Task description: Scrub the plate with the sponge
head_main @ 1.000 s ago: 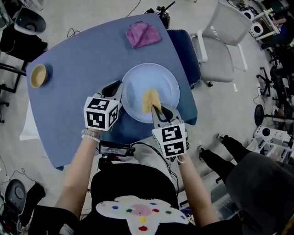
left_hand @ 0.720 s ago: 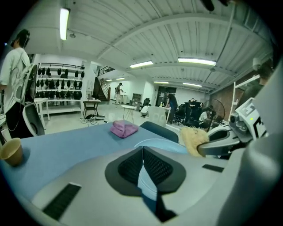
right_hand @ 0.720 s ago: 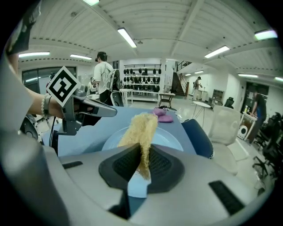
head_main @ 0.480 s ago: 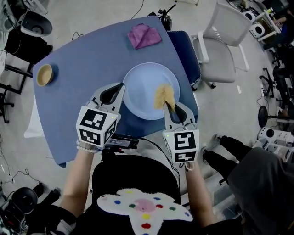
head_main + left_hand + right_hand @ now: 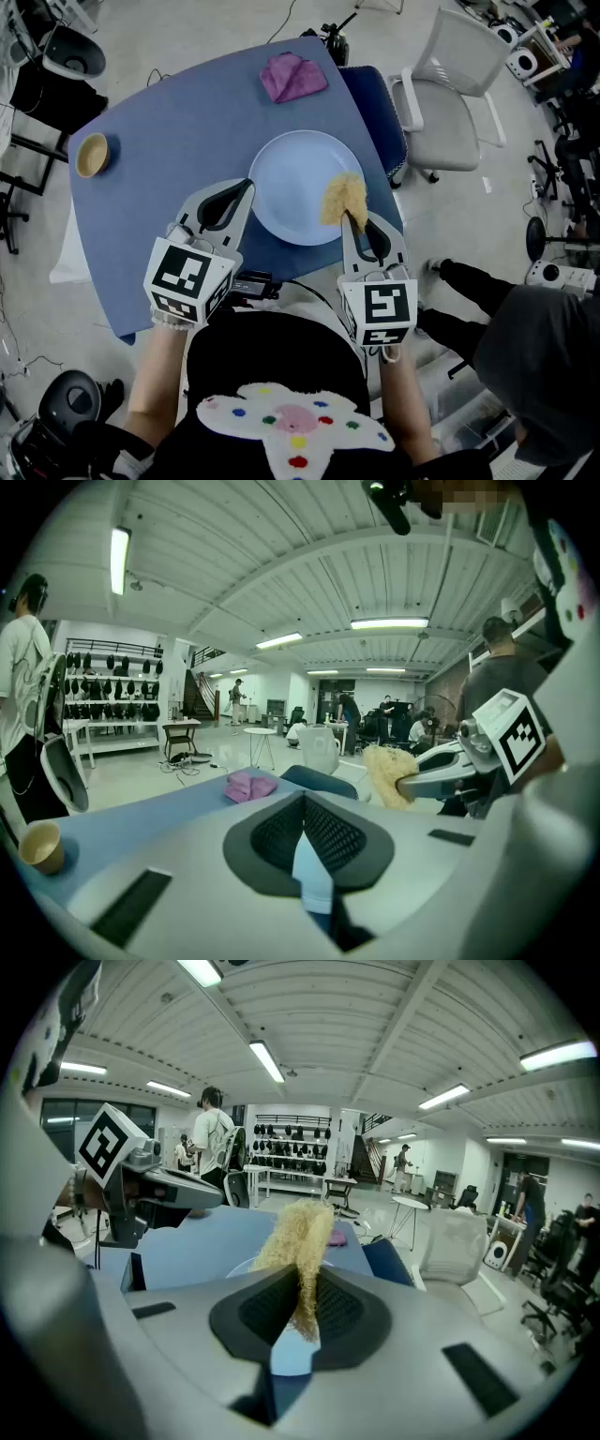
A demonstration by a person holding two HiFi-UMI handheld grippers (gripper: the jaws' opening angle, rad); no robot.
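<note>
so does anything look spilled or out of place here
Nothing stands out. The plate lies flat on the blue table, the sponge is pinched in the right gripper over its right side, and the purple cloth and small cup sit apart near the edges. No spill shows.

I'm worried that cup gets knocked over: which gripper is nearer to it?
Left. The left gripper is at the plate's left edge, on the cup's side. The right gripper, holding the sponge, is across the plate, farther off.
</note>
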